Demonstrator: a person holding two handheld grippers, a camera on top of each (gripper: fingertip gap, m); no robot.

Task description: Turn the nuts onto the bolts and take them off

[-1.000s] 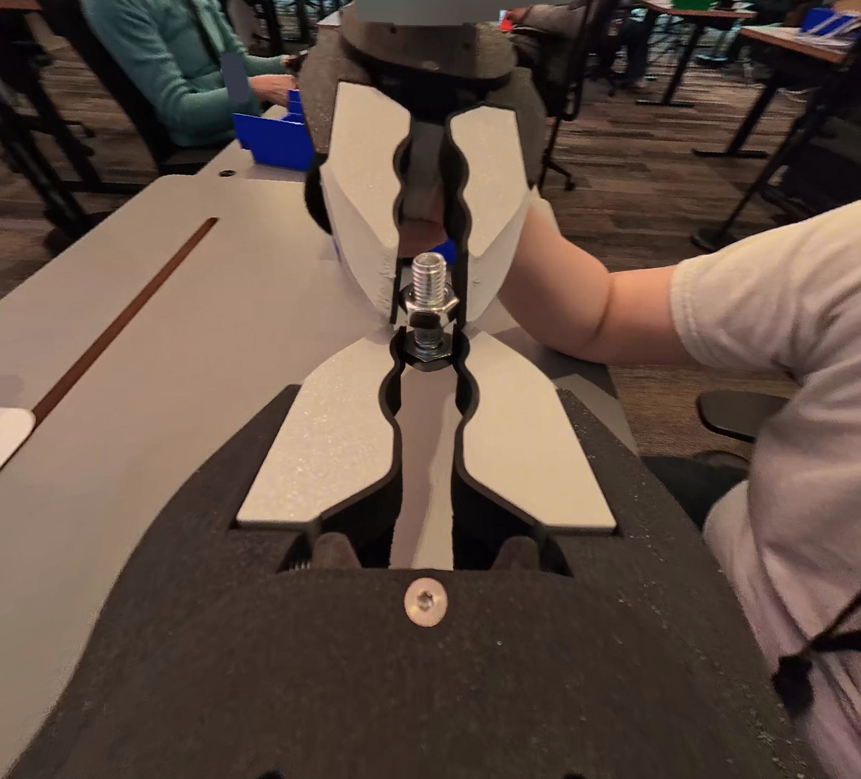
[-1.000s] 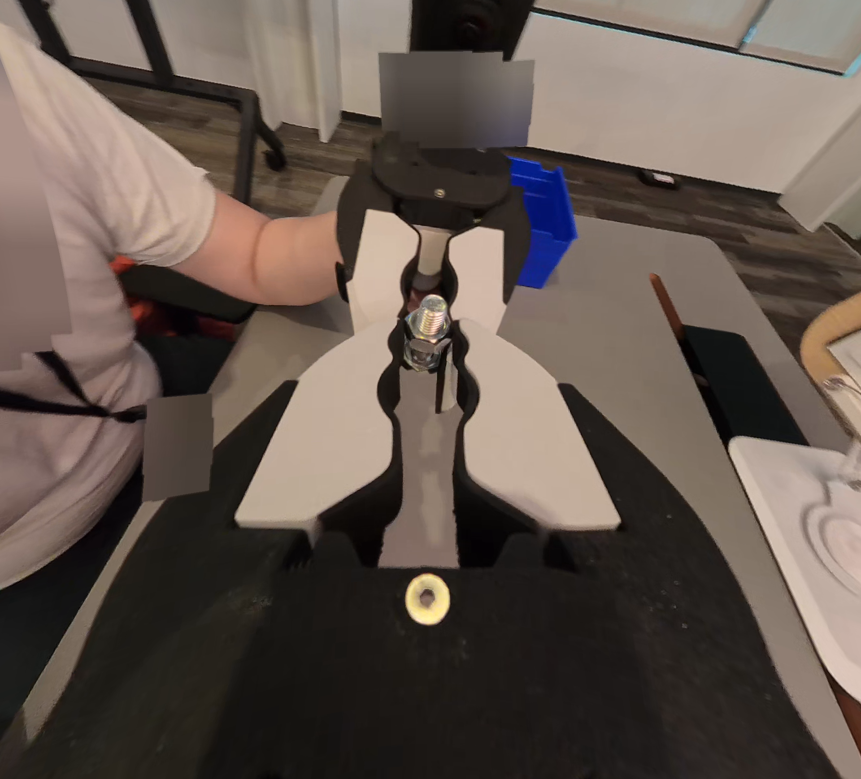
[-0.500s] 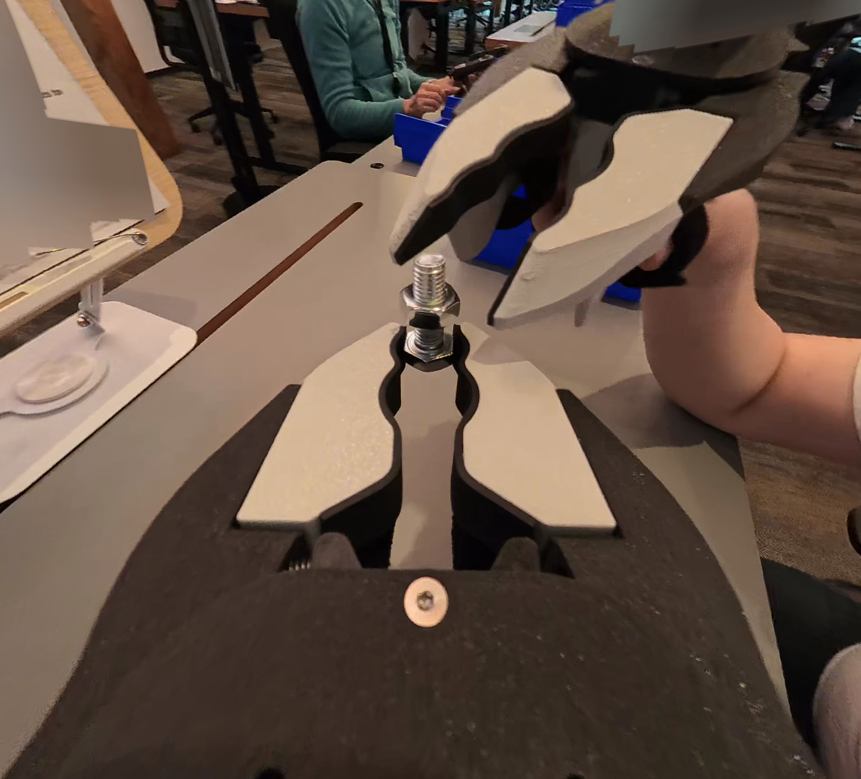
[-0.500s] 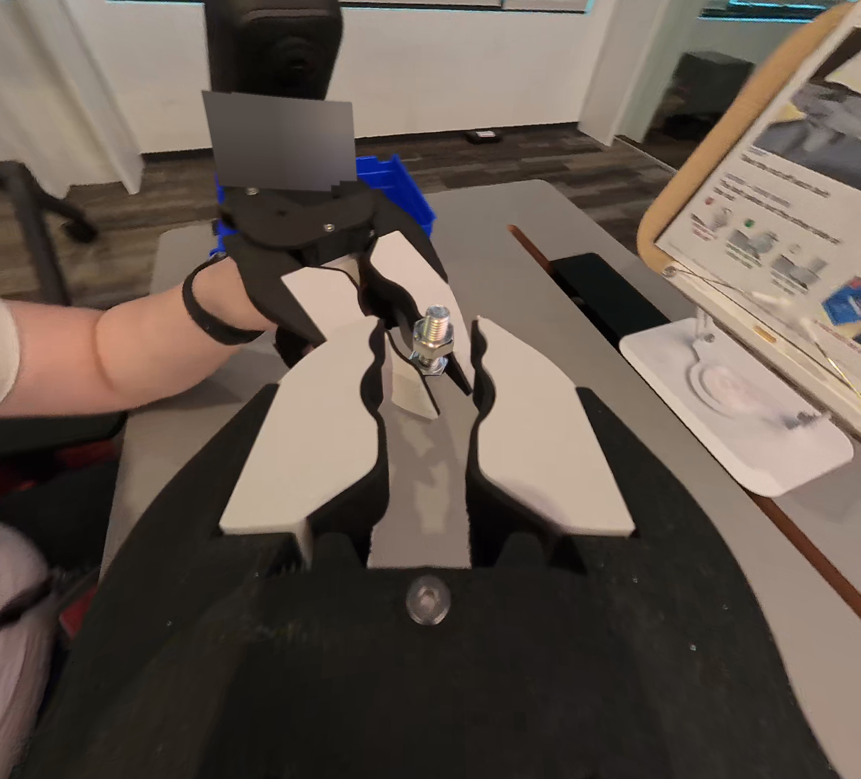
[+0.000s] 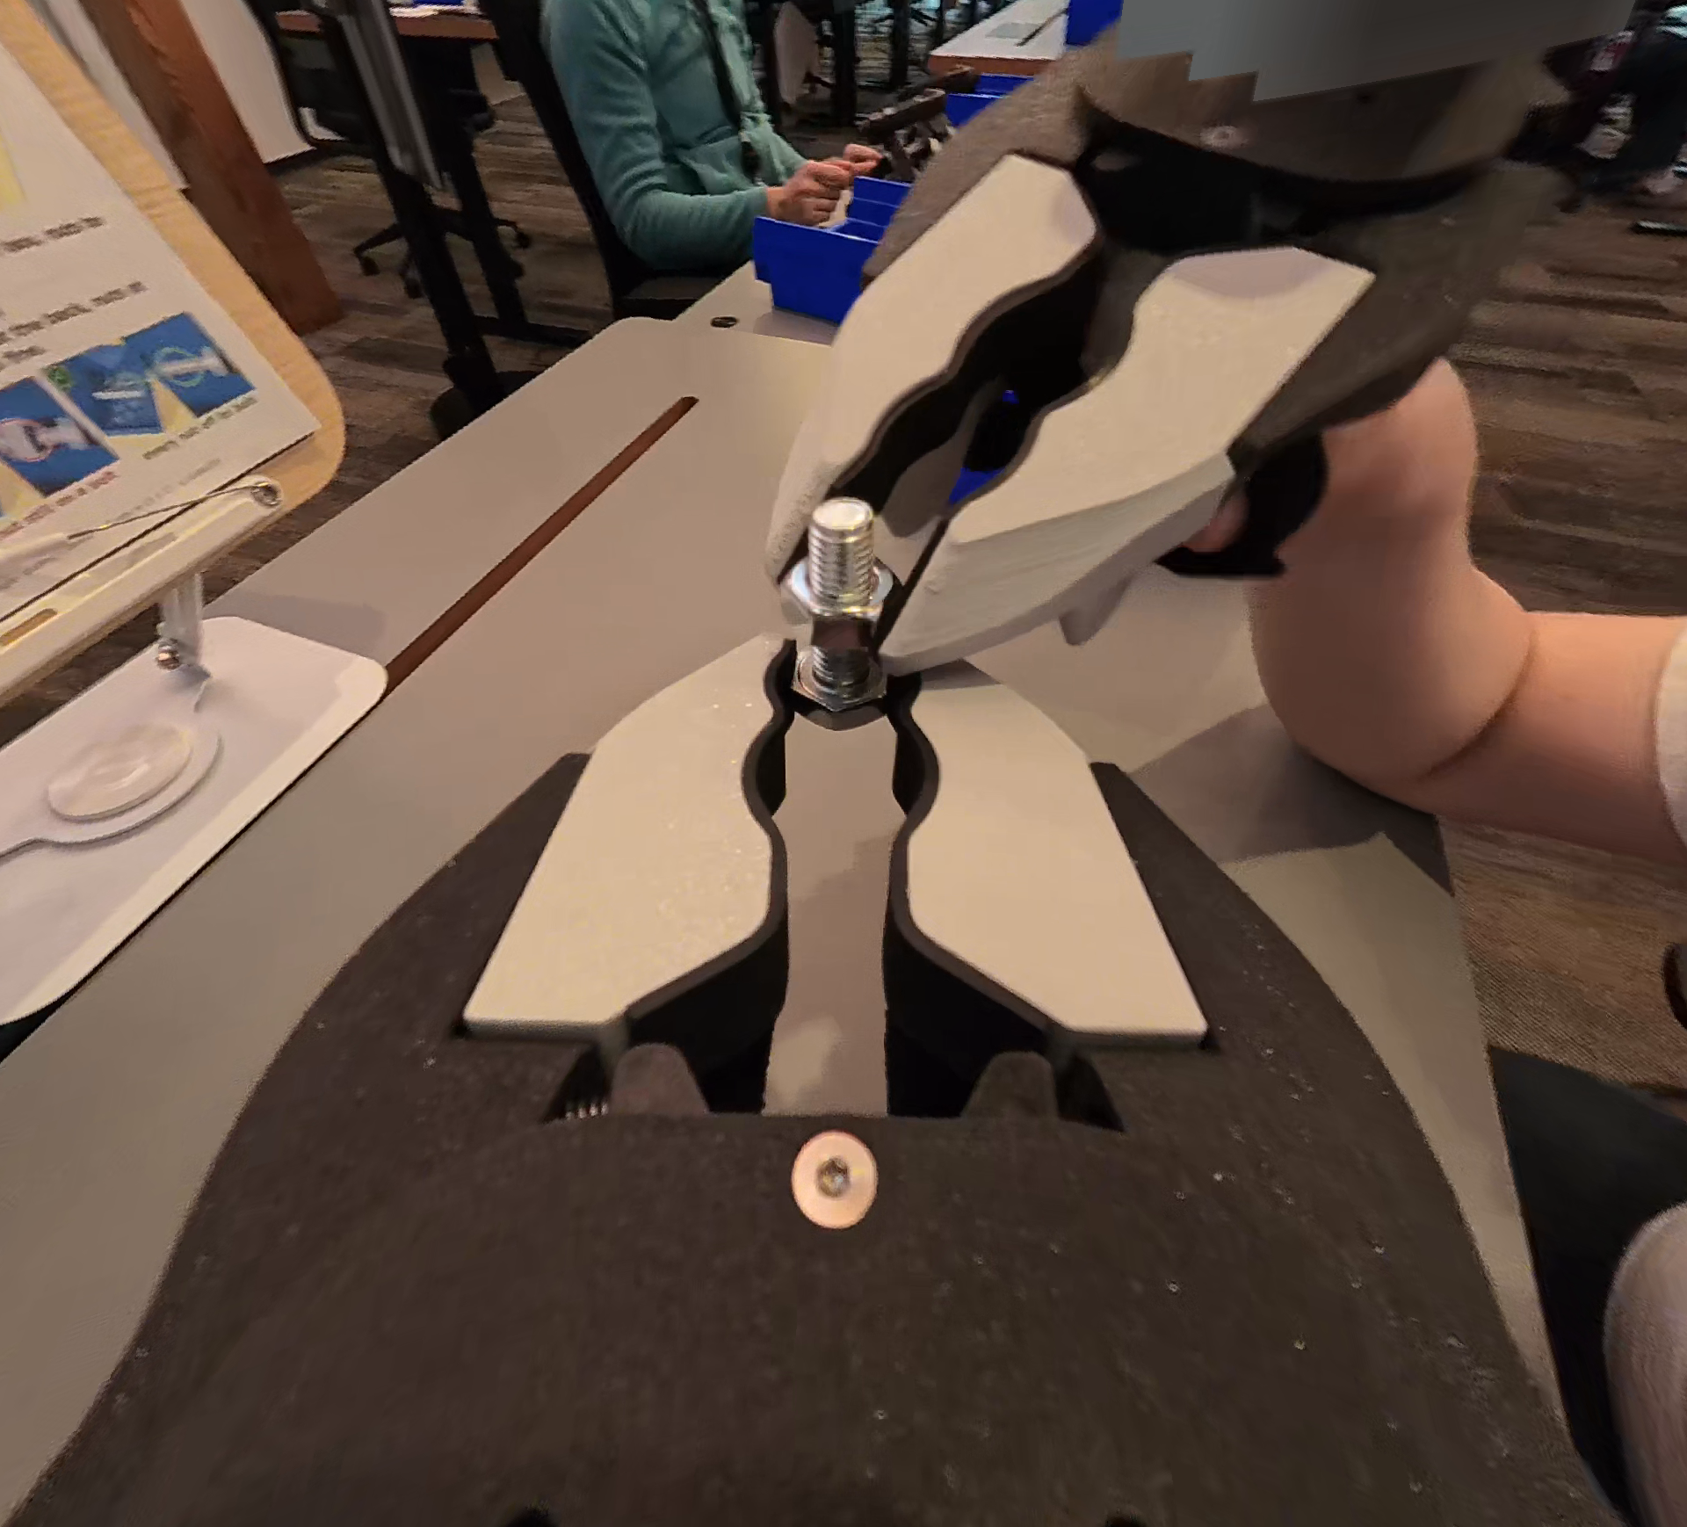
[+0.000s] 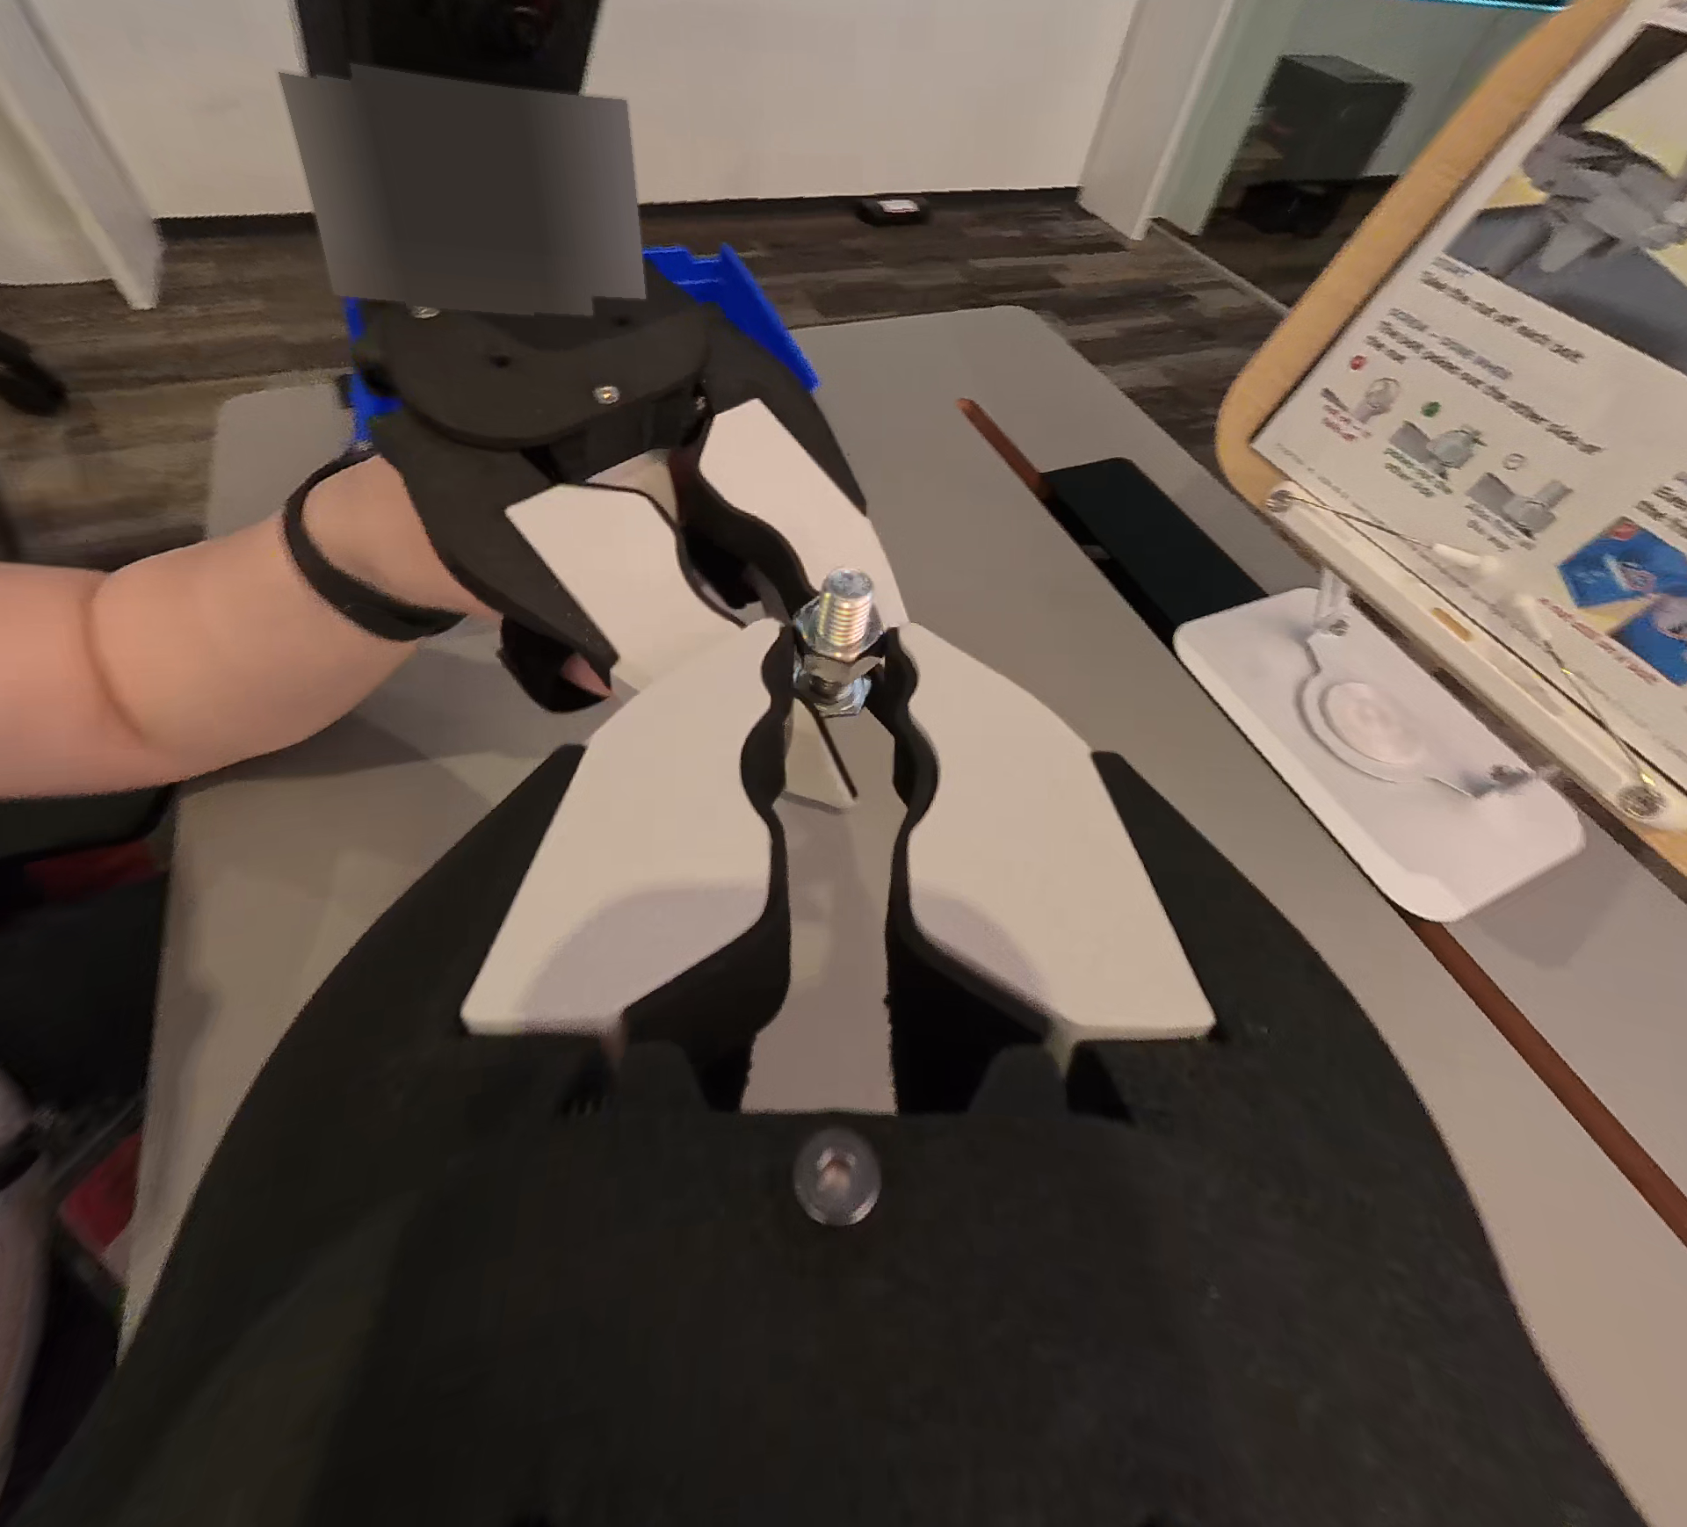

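A silver bolt (image 5: 842,543) stands upright over the grey table (image 5: 511,662), with a silver nut (image 5: 835,590) about halfway down its thread. My left gripper (image 5: 835,694) is shut on the bolt's hex head (image 5: 835,684) at the bottom. My right gripper (image 6: 835,657) comes in from the upper right in the left wrist view (image 5: 849,598), and its pads press on the nut (image 6: 835,648). In the right wrist view the left gripper's fingers (image 6: 621,570) reach in from the upper left below the nut, holding the bolt head (image 6: 831,700).
A blue bin (image 5: 812,269) stands at the table's far end and also shows in the right wrist view (image 6: 730,315). An instruction board on a white stand (image 6: 1369,762) is at the table's side. A brown slot (image 5: 548,534) runs along the table. A person in teal (image 5: 657,114) sits beyond. The grippers are tip to tip, or close to it.
My right gripper let go of the nut, opened wide, swung round the bolt and shut on the nut again. My left gripper kept its hold on the bolt head throughout.
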